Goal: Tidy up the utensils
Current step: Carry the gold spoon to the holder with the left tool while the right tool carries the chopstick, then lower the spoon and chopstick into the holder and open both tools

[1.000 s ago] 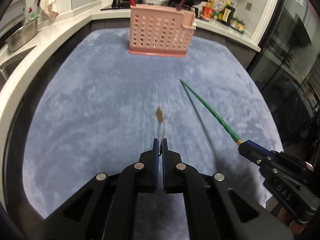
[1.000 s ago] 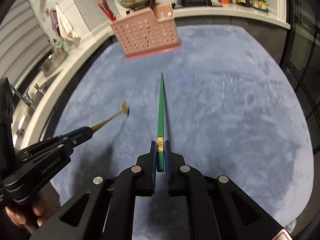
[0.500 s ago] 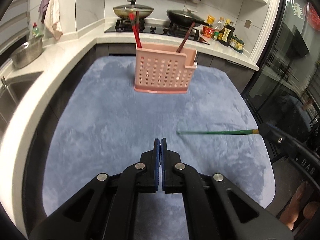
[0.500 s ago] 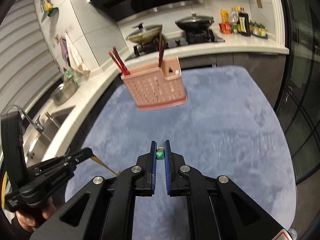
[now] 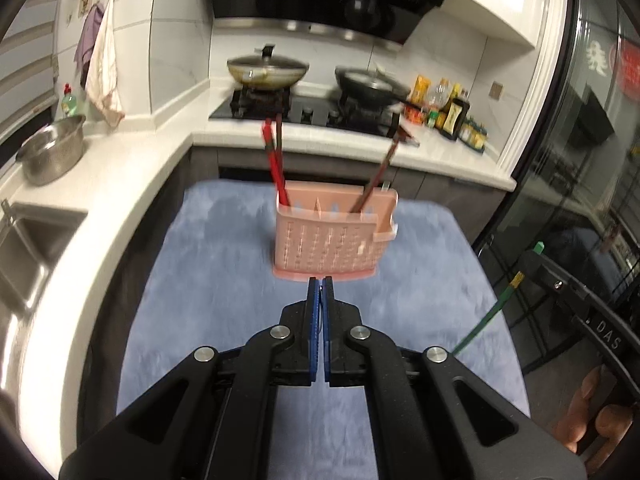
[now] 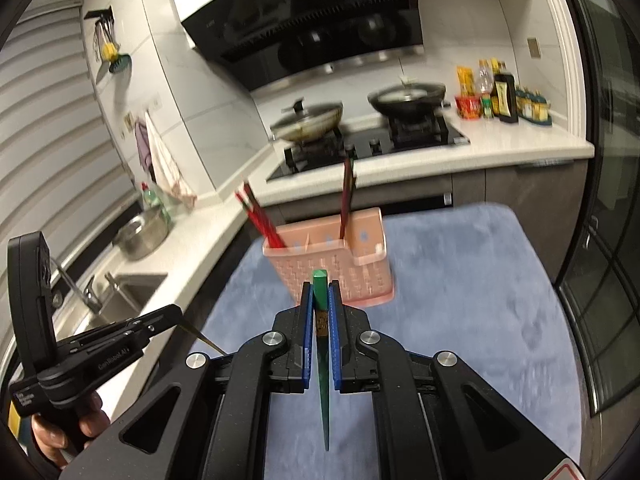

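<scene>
Perforated pink plastic caddy point(image 5: 328, 240) on matt, fuzzy blue cloth mat point(image 5: 208, 280); steel bowl point(image 5: 52, 152) gleams.

dim warm indoor light, motion blur on the pink caddy point(image 5: 334, 236), strong fisheye bending and dark corners

Two pans point(image 5: 267, 69) on stove point(image 5: 308, 110), steel bowl point(image 5: 52, 148) by sink point(image 5: 28, 248), sauce bottles point(image 6: 505, 96) far right, blue mat point(image 5: 224, 280).

Ahead of my grippers I see a blue mat point(image 5: 224, 280) covering the surface; a pink rack point(image 5: 328, 244) stands directly on it toward its far end, just past my fingertips
</scene>
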`<state>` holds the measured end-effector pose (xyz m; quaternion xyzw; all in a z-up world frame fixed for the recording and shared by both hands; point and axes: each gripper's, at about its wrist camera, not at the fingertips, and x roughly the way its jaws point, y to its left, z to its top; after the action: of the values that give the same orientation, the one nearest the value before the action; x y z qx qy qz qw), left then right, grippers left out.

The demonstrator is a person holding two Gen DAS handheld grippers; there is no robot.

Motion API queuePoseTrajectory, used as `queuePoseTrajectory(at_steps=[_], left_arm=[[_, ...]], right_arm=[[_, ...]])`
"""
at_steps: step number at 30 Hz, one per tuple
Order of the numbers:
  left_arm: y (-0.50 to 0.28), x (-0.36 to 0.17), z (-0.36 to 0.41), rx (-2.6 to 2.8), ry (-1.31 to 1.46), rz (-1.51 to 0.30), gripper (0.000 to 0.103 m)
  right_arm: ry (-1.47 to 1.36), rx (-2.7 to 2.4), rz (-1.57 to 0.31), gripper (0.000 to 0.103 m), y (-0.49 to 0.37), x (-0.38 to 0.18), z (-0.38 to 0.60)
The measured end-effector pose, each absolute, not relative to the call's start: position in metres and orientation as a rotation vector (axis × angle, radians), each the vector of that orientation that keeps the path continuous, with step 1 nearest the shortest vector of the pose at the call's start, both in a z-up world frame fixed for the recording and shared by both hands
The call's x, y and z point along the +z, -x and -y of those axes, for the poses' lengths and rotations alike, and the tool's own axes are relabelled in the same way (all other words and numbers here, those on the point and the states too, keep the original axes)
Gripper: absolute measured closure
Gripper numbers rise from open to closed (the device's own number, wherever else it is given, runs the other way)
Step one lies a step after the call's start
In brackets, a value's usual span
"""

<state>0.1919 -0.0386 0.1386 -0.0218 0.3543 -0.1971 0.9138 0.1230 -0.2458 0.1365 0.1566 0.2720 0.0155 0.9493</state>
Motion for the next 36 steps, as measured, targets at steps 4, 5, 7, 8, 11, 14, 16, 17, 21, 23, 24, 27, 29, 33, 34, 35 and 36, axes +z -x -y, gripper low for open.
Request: queuePoseTrajectory(at_steps=[4, 5, 7, 8, 11, 14, 16, 17, 21, 23, 24, 27, 29, 33, 34, 35, 36], left_arm=[[-0.220, 0.166, 0.045, -0.412, 0.056, -0.682, 0.102], [-0.227, 0.172, 0.046, -0.414, 0.059, -0.672, 0.102], [-0.243, 0.184, 0.050, -0.416, 0.072, -0.655, 0.102], [-0.252, 0.190, 0.052, -0.421, 0.078, -0.648, 0.102], [-0.270, 0.203, 0.060, -0.421, 0.075, -0.621, 0.102], [-0.290, 0.211, 0.068, -0.417, 0.070, -0.602, 0.102], [-0.302, 0.210, 0.072, -0.417, 0.078, -0.610, 0.102], [-0.309, 0.208, 0.074, -0.420, 0.085, -0.618, 0.102], [-0.328, 0.196, 0.079, -0.416, 0.095, -0.646, 0.102], [-0.335, 0.188, 0.081, -0.416, 0.097, -0.659, 0.102], [-0.338, 0.183, 0.083, -0.412, 0.095, -0.666, 0.102], [-0.348, 0.167, 0.085, -0.406, 0.100, -0.698, 0.102], [-0.352, 0.158, 0.085, -0.403, 0.107, -0.716, 0.102], [-0.361, 0.138, 0.086, -0.393, 0.107, -0.755, 0.102], [-0.363, 0.135, 0.087, -0.391, 0.106, -0.762, 0.102], [-0.365, 0.132, 0.087, -0.391, 0.104, -0.766, 0.102], [-0.365, 0.130, 0.088, -0.389, 0.100, -0.768, 0.102]], right_arm=[[-0.331, 0.031, -0.493, 0.096, -0.151, 0.161, 0.258], [-0.335, 0.030, -0.477, 0.096, -0.159, 0.168, 0.261], [-0.333, 0.024, -0.444, 0.096, -0.172, 0.179, 0.266], [-0.330, 0.021, -0.424, 0.096, -0.180, 0.186, 0.268], [-0.327, 0.013, -0.380, 0.096, -0.199, 0.203, 0.273], [-0.338, 0.011, -0.339, 0.096, -0.224, 0.217, 0.280], [-0.343, 0.007, -0.327, 0.096, -0.236, 0.221, 0.282], [-0.344, 0.005, -0.320, 0.096, -0.244, 0.223, 0.283], [-0.340, -0.003, -0.317, 0.096, -0.270, 0.222, 0.283], [-0.338, -0.005, -0.329, 0.096, -0.284, 0.215, 0.283], [-0.337, -0.005, -0.334, 0.096, -0.287, 0.212, 0.282], [-0.335, -0.009, -0.362, 0.096, -0.300, 0.197, 0.280], [-0.340, -0.011, -0.386, 0.096, -0.307, 0.185, 0.281], [-0.346, -0.013, -0.431, 0.096, -0.315, 0.165, 0.280], [-0.348, -0.012, -0.442, 0.096, -0.317, 0.159, 0.279], [-0.350, -0.012, -0.451, 0.096, -0.318, 0.155, 0.279], [-0.352, -0.010, -0.462, 0.096, -0.320, 0.151, 0.278]])
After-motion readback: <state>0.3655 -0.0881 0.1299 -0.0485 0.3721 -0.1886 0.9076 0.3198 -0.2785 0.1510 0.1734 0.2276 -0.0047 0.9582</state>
